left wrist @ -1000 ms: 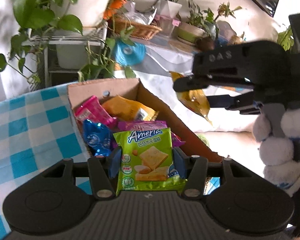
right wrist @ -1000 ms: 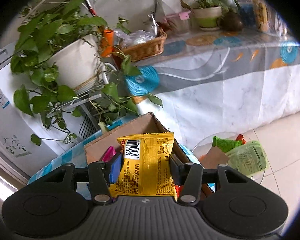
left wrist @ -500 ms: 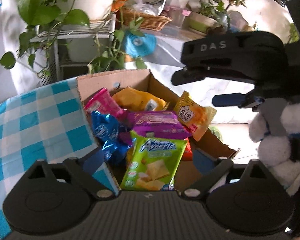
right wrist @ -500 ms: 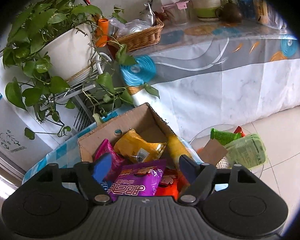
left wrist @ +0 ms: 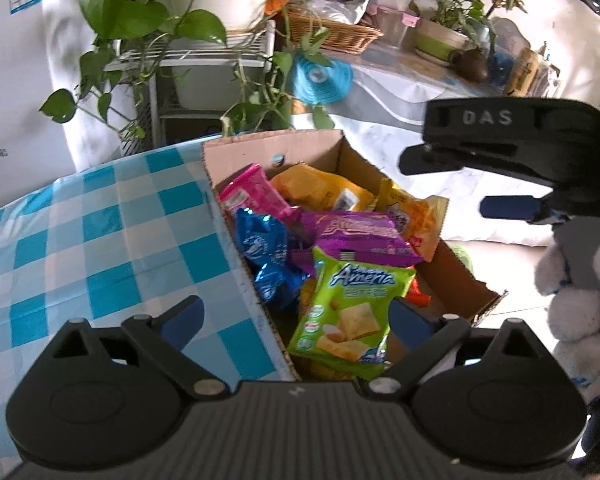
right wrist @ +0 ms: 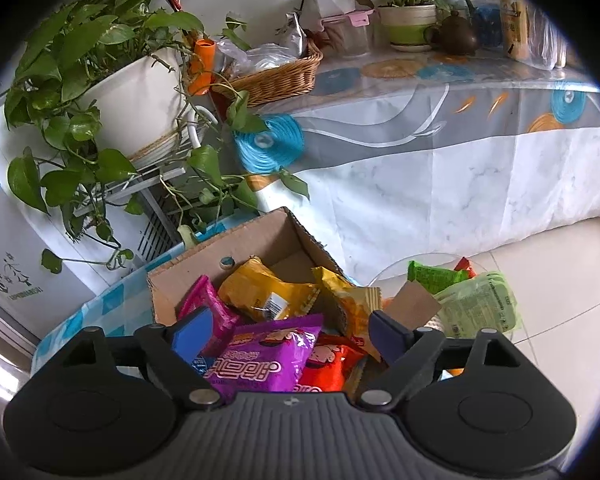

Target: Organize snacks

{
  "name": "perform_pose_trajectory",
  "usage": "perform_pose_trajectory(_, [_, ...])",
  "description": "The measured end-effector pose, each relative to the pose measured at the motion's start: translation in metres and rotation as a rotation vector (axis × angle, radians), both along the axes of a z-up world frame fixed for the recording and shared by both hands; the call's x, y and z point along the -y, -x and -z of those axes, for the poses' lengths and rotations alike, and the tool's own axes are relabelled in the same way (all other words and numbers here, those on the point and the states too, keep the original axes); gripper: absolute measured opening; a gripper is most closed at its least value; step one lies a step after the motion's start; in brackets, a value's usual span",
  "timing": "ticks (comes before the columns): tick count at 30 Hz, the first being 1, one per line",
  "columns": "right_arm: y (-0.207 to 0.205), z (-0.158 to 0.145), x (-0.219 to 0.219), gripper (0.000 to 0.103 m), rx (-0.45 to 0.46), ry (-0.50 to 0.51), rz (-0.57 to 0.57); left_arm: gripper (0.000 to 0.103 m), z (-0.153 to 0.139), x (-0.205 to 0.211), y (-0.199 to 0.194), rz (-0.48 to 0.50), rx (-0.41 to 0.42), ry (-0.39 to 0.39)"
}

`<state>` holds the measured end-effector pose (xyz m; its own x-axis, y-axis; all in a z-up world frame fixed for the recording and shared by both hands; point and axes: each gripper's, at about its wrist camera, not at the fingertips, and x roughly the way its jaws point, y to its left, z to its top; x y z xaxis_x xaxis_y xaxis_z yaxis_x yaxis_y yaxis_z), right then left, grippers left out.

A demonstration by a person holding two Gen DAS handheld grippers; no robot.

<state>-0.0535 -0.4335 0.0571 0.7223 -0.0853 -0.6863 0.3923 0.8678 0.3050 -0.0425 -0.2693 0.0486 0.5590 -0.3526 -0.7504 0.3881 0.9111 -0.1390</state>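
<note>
Both wrist views above cardboard box [left wrist: 276, 148]

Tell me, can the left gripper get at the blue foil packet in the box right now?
Probably yes: the left gripper, jaws opening and empty, hangs over the cardboard box, and the blue foil packet lies uncovered by the near wall.

potted plant [right wrist: 116, 92] | wicker basket [right wrist: 276, 76] | checked tablecloth [left wrist: 100, 240] | teapot [right wrist: 454, 36]

orange packet [left wrist: 416, 296] mostly buried, box [left wrist: 236, 148] floor hidden
</note>
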Motion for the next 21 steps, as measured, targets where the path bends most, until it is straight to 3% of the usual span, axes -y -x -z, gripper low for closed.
perform_pose_trajectory(15, [0.013, 0.002, -0.008, 0.094, -0.07, 0.078, 0.048, 0.098, -0.004, -0.027, -0.005, -0.107, -0.01, -0.038])
perform_pose_trajectory(21, [0.018, 0.005, -0.022, 0.095, -0.123, 0.159, 0.031, 0.099, -0.01, -0.035, -0.01, -0.151, 0.0, -0.048])
